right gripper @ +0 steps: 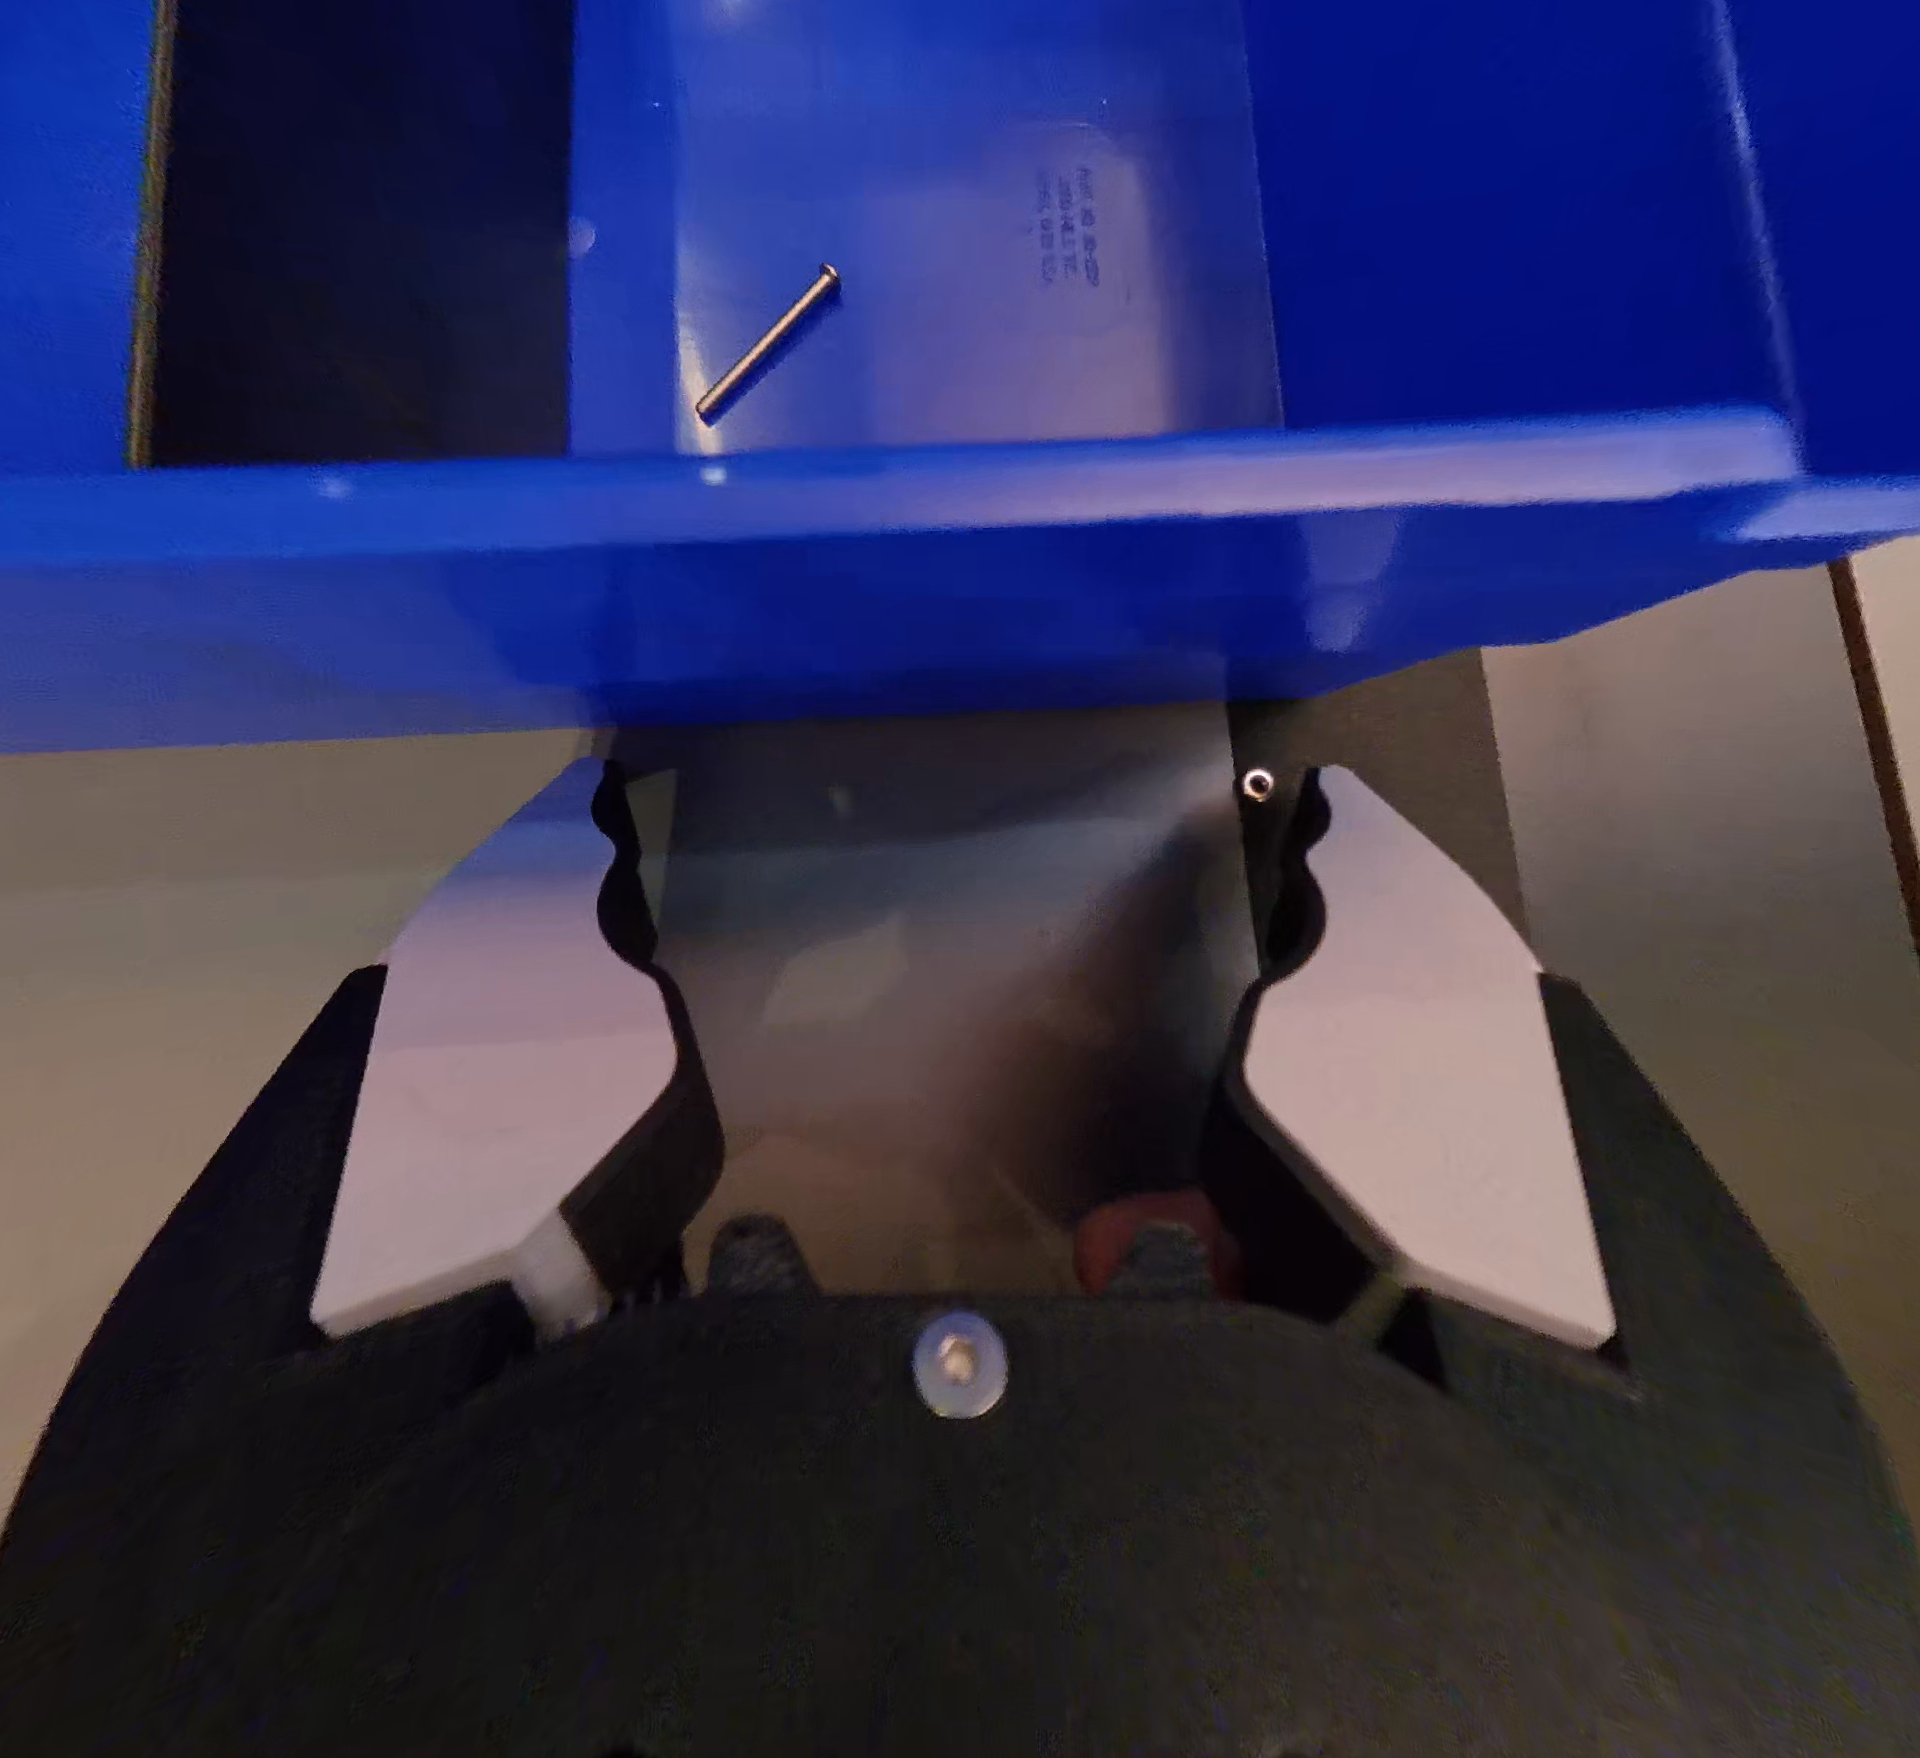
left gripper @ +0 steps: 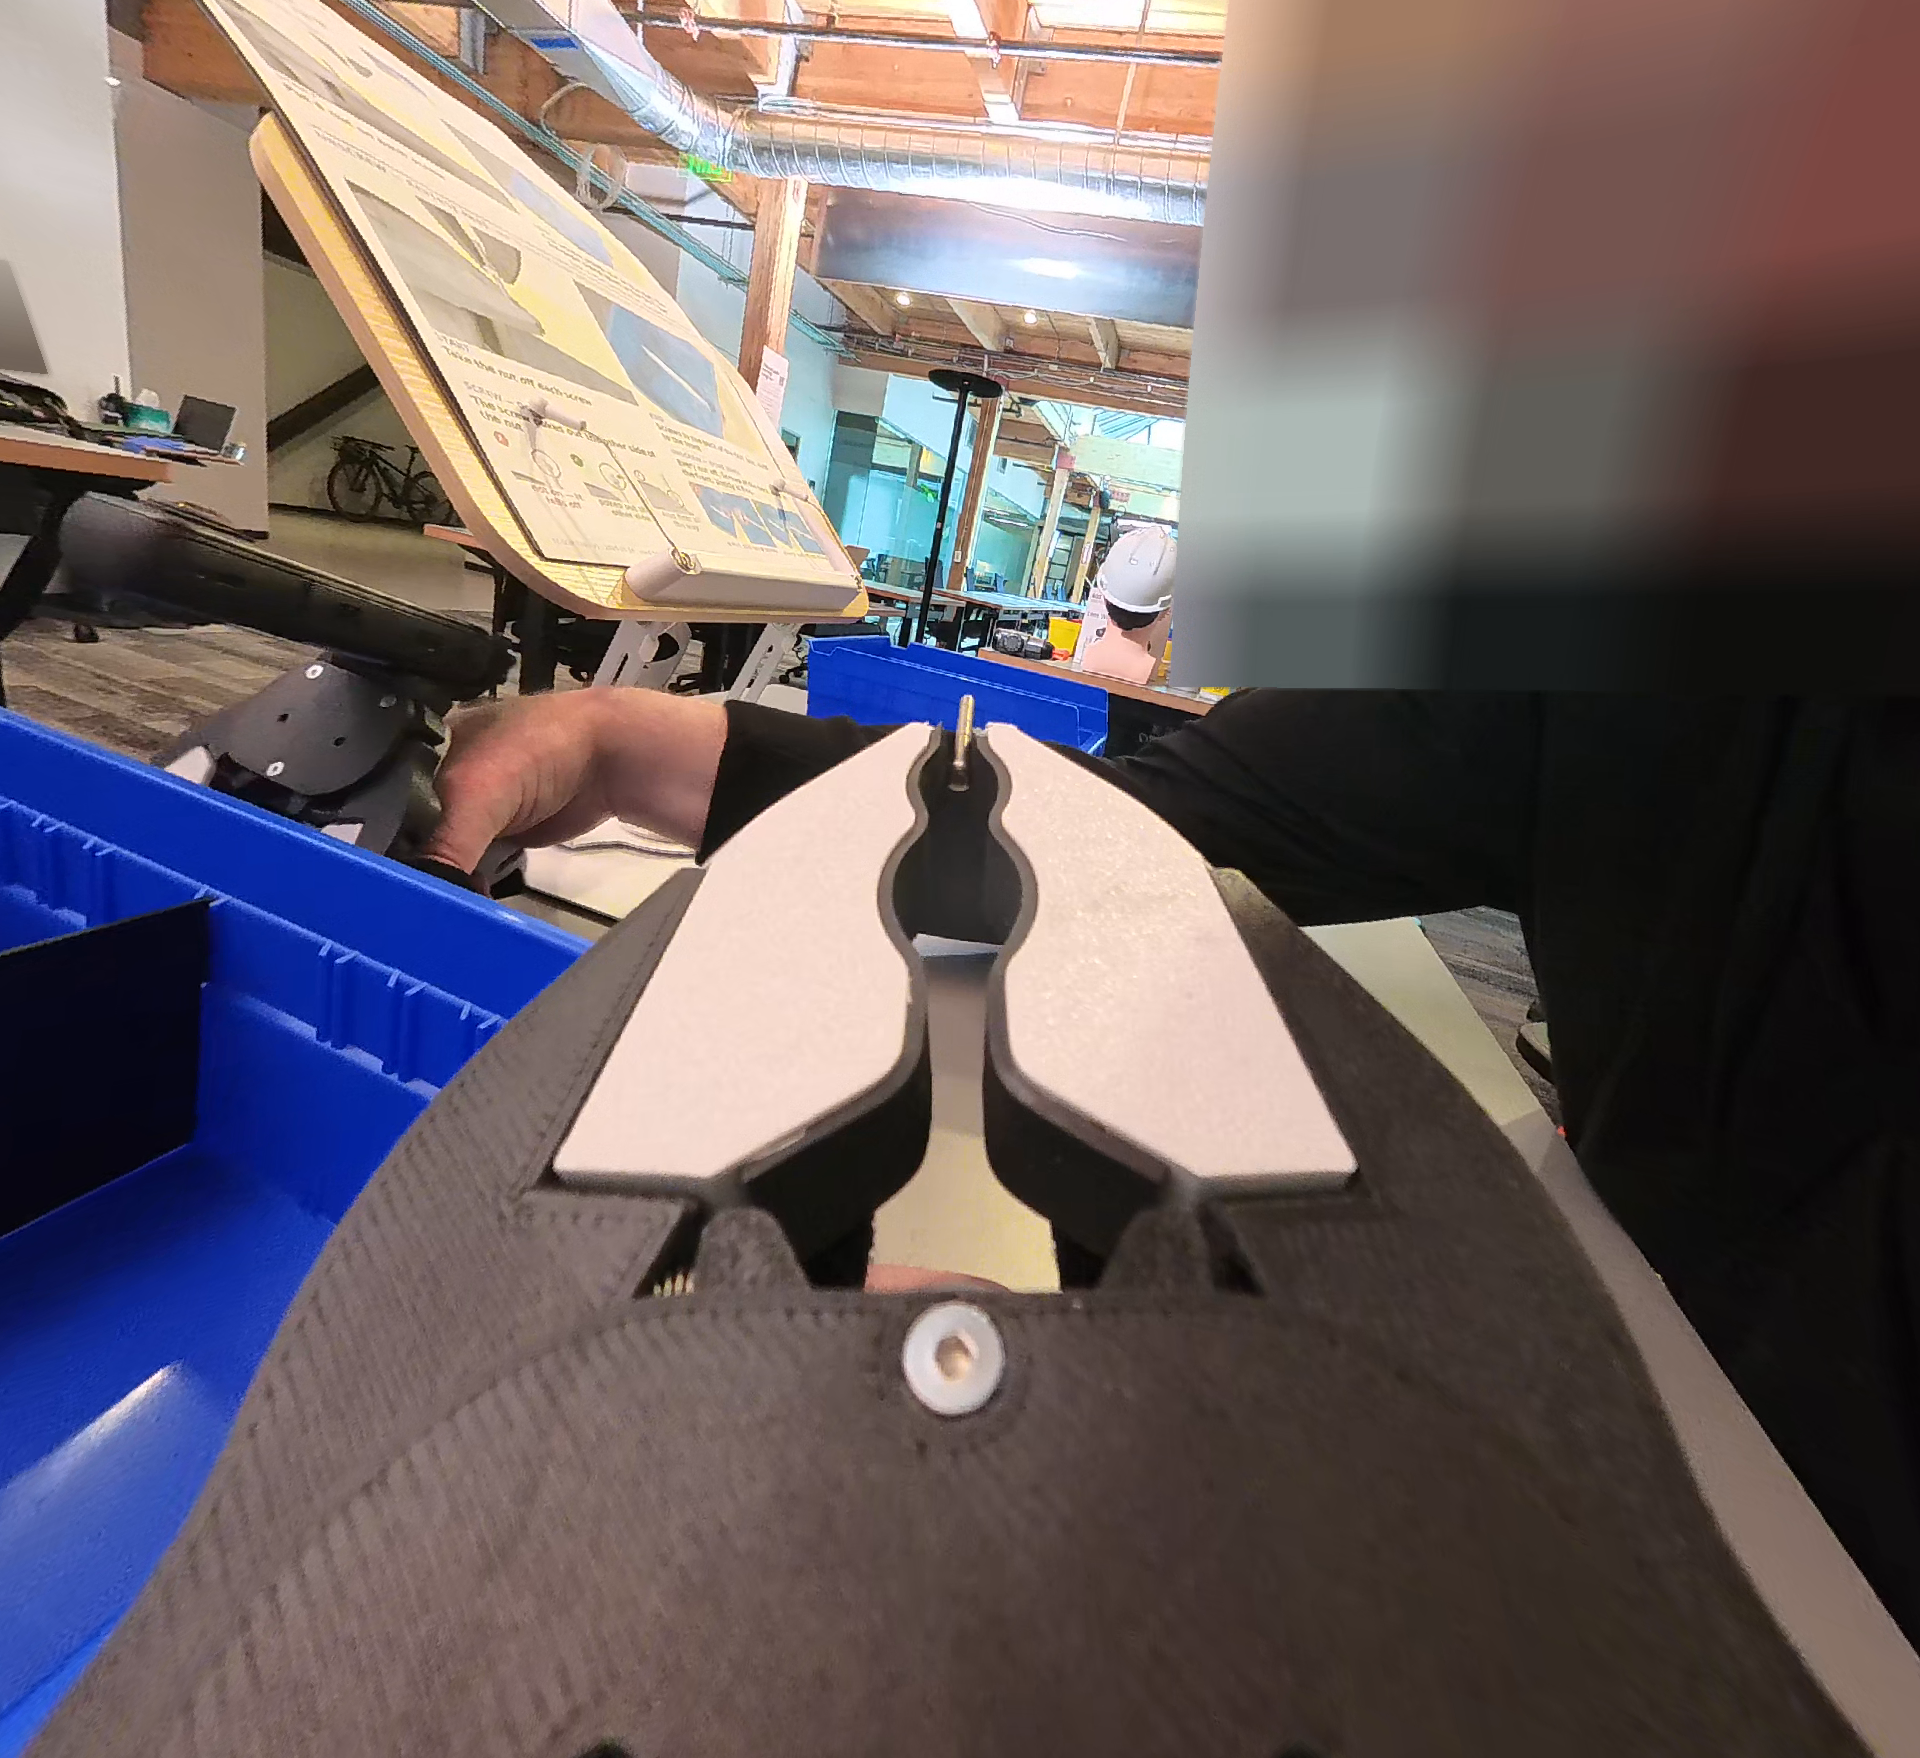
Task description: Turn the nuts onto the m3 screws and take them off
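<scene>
Steel glints at the tips of our left gripper, whose jaws are clenched on an m3 screw held upright, its bare shank poking out at twelve o'clock with no nut that we can make out on it. Our right gripper hangs with jaws released and nothing between them, just short of the blue bin that fills the view toward twelve o'clock. A second screw lies loose on the bin floor, slanting from seven o'clock up to one o'clock, also bare. A small nut rests on the dark mat by the inner edge of the right gripper's finger at about one o'clock, beside the bin wall. We judge this cycle to be early or between rounds: one screw is in hand, the nut waits on the worktop, and picking it up, threading it on and unscrewing it again all appear to remain.
</scene>
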Motion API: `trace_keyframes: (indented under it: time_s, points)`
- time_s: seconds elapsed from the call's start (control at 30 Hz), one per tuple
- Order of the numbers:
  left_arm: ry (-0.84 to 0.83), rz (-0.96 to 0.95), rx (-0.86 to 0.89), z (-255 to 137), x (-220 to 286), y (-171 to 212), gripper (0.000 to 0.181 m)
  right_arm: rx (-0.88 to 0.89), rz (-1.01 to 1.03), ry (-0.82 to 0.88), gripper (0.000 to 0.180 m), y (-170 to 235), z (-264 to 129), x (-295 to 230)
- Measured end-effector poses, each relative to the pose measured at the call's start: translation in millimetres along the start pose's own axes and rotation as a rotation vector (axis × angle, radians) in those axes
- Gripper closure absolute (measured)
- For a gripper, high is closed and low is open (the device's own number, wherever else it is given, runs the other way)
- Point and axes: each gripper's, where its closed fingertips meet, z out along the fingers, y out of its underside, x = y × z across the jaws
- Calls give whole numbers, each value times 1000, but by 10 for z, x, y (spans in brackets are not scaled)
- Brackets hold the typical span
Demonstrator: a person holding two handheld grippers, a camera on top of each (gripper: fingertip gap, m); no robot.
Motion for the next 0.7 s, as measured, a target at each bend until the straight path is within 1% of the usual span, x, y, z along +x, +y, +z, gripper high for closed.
trace_keyframes:
  time_s: [0.17,0.37,0.53,0.7]
  points:
    - [-4,-4,-4,1,-16,16,177,-9,-15,-44,64,-15,26,-25]
    - [0,-5,3,-2,-11,0,177,9,-24,-32,73,-10,-8,-59]
    - [2,-6,2,4,-8,5,177,30,-29,10,72,-14,-39,-34]
    - [-2,-5,3,0,-16,5,177,20,-15,1,72,-1,-32,-27]
